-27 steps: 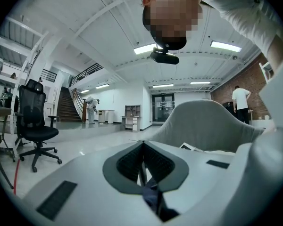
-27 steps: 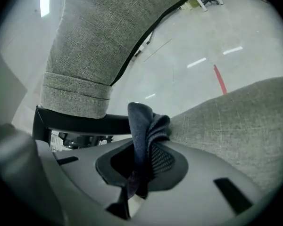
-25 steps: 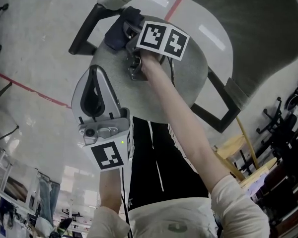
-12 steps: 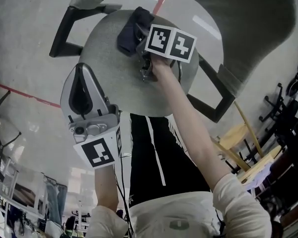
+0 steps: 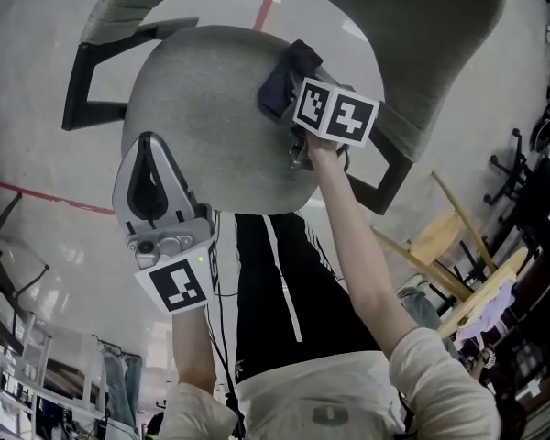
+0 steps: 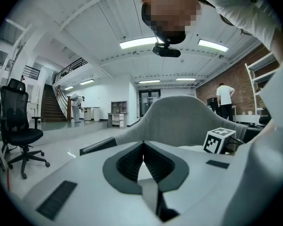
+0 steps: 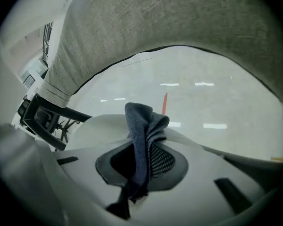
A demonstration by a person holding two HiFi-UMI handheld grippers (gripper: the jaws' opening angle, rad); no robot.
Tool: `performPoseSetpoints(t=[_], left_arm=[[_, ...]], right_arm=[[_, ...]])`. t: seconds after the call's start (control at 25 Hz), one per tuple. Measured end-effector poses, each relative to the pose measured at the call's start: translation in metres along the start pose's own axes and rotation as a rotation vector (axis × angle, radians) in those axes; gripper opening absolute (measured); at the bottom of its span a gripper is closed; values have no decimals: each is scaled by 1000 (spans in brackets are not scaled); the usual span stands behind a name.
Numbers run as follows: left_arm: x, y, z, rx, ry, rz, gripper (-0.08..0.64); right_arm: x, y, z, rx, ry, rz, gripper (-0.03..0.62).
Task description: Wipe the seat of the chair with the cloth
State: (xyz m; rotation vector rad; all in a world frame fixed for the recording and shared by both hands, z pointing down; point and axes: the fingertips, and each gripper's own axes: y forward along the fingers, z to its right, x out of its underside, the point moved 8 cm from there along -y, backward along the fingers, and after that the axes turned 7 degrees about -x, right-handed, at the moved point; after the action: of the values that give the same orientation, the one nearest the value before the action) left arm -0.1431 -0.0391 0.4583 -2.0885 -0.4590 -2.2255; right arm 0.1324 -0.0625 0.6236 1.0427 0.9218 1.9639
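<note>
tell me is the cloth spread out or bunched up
Bunched up. In the right gripper view the cloth rises in crumpled folds, pinched in the right claw, not spread over the seat.

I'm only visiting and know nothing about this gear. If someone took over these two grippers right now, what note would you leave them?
Right gripper: jaws shut on the dark blue cloth, at the far right edge of the chair seat, near the backrest.
Left gripper: jaws shut, empty, by the seat's near left edge.
Done: cloth gripped and brought to the seat; how much is wiped doesn't show.
Left: sweep the cloth across the seat.
</note>
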Motion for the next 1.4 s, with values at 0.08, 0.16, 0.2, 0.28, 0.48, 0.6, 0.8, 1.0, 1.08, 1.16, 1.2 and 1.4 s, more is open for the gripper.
performPoseSetpoints(t=[0.08,0.16,0.2,0.28,0.48,0.6,0.8,1.0,1.08,1.16,1.2,1.4], left_arm=[[0,2,8,22,-3,-1,15],[-1,3,15,52,-1,1,15],[-1,3,17,67,1,2,15],[-3,4,22,91,4,5,15],[-13,10,32,115,13,16,15],[-16,14,34,119,21,19,15],[-11,9,26,94,23,13,15],[-9,1,12,42,12,6,15],[-11,-1,7,23,8,7,15],[-12,-5,1,5,7,8,15],[-12,-7,-2,-5,7,8,15],[-12,-20,-22,-55,-1,6,15]], right_arm=[[2,-10,14,64,-12,-7,57],[7,-19,25,123,-18,-18,57],[9,-23,30,147,-15,-23,57],[14,-31,38,186,-7,-29,57],[16,-44,55,281,-48,-36,57],[15,-47,60,315,-50,-31,57],[17,-47,58,348,-87,-30,57],[14,-51,52,343,-101,11,57],[8,-55,43,288,-134,70,57],[2,-59,26,237,-181,116,57],[-1,-62,15,212,-199,137,57],[-17,-62,-56,21,-190,246,57]])
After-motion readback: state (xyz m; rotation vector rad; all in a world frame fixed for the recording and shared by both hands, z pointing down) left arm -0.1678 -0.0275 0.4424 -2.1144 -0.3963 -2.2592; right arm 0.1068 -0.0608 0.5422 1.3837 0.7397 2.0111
